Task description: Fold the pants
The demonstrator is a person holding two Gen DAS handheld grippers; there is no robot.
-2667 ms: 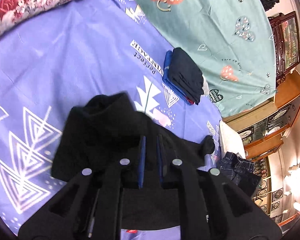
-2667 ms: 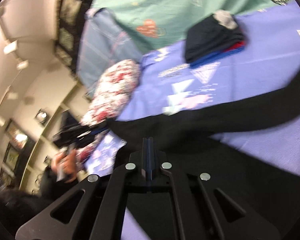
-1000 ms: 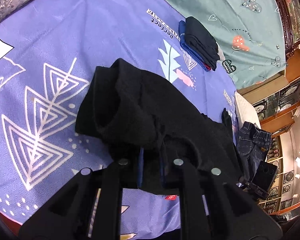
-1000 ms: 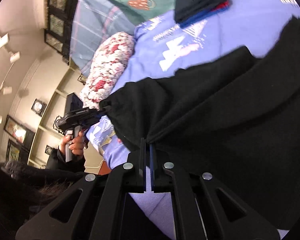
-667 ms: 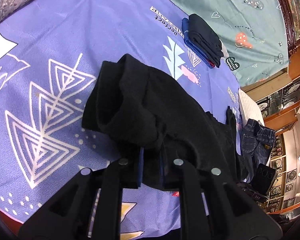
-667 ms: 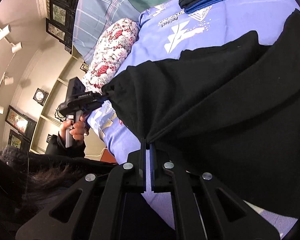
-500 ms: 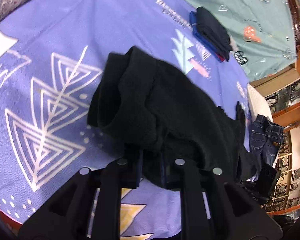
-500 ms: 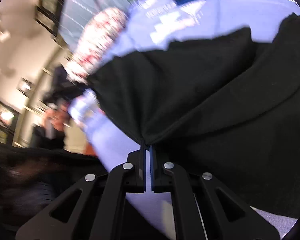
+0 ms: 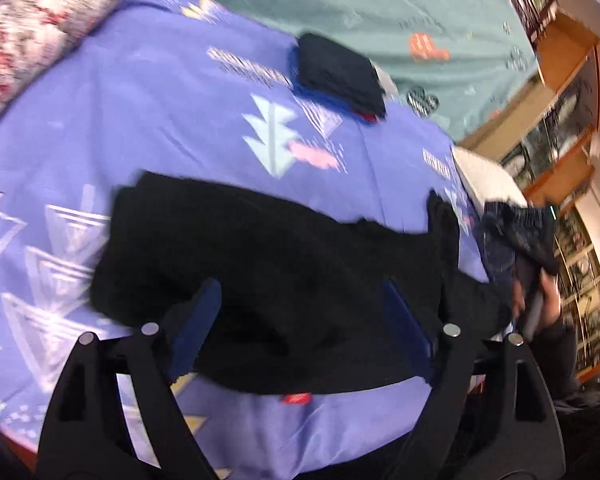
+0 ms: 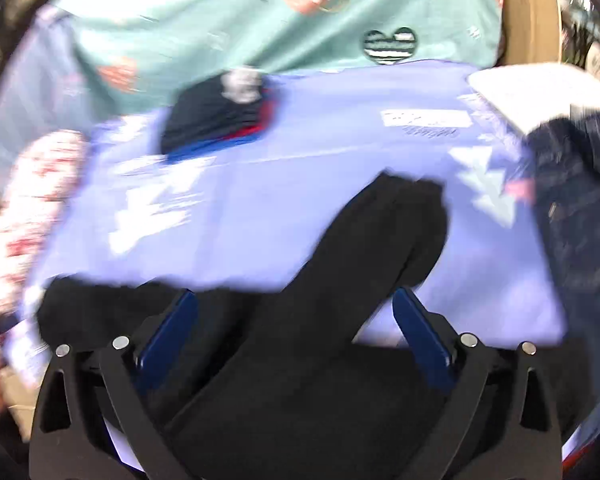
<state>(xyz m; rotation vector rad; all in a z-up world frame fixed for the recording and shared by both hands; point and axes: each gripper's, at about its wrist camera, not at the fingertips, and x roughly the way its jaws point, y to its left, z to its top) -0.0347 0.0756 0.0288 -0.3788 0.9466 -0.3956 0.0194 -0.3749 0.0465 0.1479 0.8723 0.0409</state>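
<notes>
Black pants (image 9: 284, 264) lie spread across the purple patterned bedsheet (image 9: 140, 112), waist end at the left in the left wrist view. My left gripper (image 9: 300, 292) hangs just above them near the bed's front edge; its jaws are opening wide and the blue pads press on nothing. In the blurred right wrist view a leg of the black pants (image 10: 340, 280) runs up between the fingers of my right gripper (image 10: 296, 300), whose jaws are also opening, clear of the cloth.
A stack of folded dark clothes (image 9: 340, 76) sits at the far side of the sheet, by a teal cover (image 9: 380, 8). Dark jeans (image 9: 516, 236) lie at the right edge, a floral pillow (image 9: 40, 20) at the far left. A hand (image 9: 540, 304) shows at the right.
Both grippers were shut on the black pants and have let go, jaws now spread wide. The pants have dropped flat on the sheet. Both cameras have swung and pulled back a little.
</notes>
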